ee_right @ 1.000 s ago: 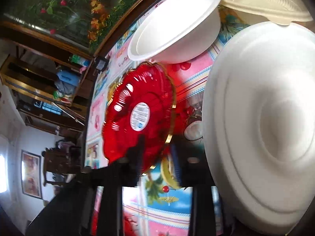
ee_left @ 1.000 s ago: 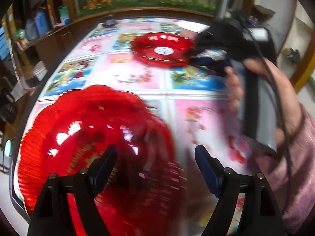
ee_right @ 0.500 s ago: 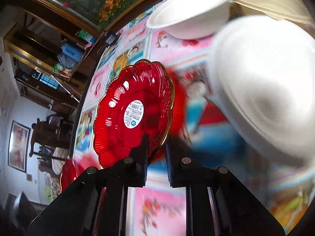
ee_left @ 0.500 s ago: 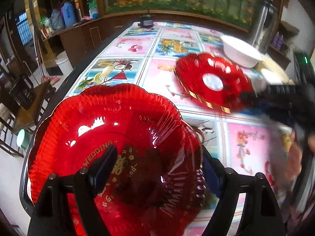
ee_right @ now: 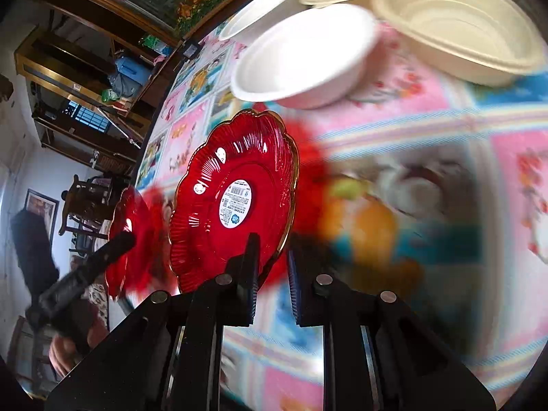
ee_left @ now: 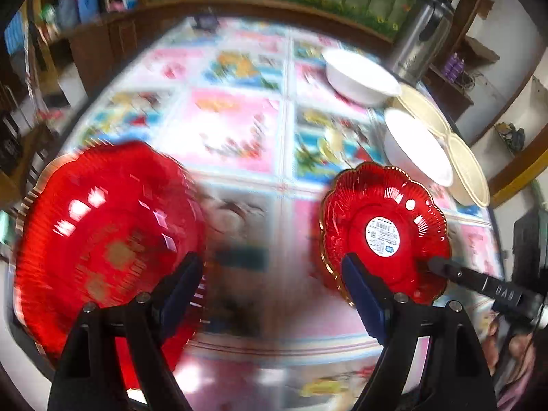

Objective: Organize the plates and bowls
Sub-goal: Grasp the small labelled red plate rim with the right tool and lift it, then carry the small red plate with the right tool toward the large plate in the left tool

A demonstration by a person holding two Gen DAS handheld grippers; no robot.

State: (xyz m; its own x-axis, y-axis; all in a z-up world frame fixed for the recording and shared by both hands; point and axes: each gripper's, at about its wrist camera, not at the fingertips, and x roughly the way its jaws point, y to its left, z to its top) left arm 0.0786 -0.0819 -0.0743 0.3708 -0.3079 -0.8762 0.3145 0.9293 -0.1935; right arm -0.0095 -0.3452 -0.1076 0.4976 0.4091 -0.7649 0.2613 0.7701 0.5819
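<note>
The patchwork-print tablecloth (ee_left: 239, 144) fills both views. On it, at the near left, lies the large red plate (ee_left: 102, 239), which a second ago sat between the left gripper's fingers and now lies left of them. The left gripper (ee_left: 270, 294) hangs above bare cloth; its jaws have just been opening a little further and stand wide apart with nothing between them.

The smaller red scalloped plate (ee_right: 236, 202), labelled at its centre, was at the far middle of the table a second ago. Now it is tilted on edge at the near right, its gilt rim pinched by the almost closed jaws of the right gripper (ee_right: 272, 274), carried leftward toward the large plate. That suggests the two red plates are about to be stacked.

Two white bowls (ee_left: 359, 75) and the cream bowls (ee_left: 465, 167) stay at the far right, unsorted.
</note>
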